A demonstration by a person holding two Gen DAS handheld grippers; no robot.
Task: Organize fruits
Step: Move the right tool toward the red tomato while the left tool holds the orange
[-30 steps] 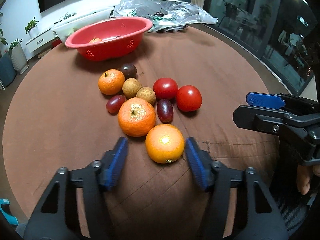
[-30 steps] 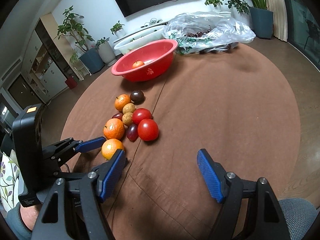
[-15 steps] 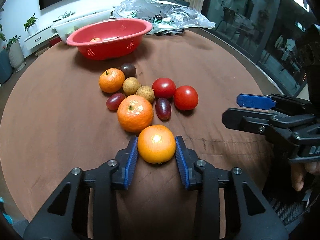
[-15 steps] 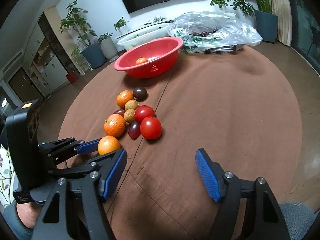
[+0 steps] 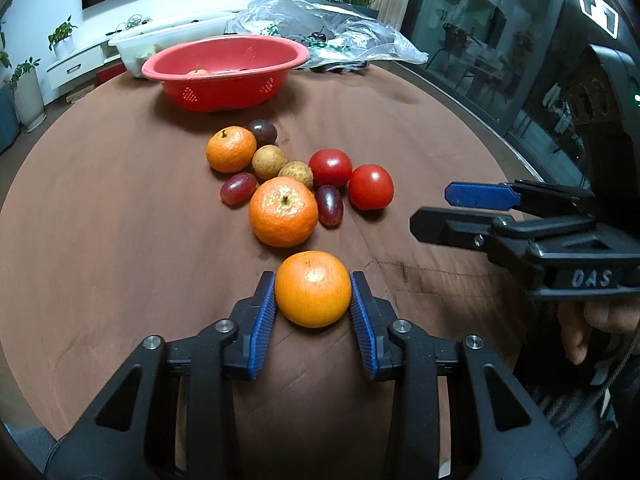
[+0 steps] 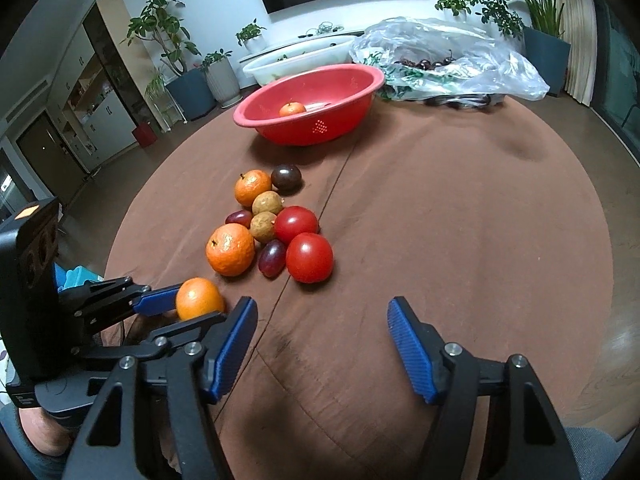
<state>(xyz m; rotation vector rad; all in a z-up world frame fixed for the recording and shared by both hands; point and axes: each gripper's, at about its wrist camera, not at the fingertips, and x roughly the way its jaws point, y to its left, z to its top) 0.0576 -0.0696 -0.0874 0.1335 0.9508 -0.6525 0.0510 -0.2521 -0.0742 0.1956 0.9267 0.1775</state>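
- The left gripper (image 5: pixel 313 304) has its blue pads clamped on both sides of an orange (image 5: pixel 313 289), which sits at the near edge of the fruit pile on the brown table (image 5: pixel 120 220).
- The right gripper (image 6: pixel 322 344) holds nothing; its jaws are slowly closing over bare cloth, with no fruit between them.
- The red bowl (image 5: pixel 224 80) stands at the far side of the table, well apart from the pile, with one small orange fruit already in it.
- The step in hand looks like lifting the orange for the bowl: the lift should be straight up before travelling, so it clears the big mandarin (image 5: pixel 283 212) just beyond.
- The squeeze should stay even; the round skin could slip from flat pads.
- The release should come low inside the bowl.
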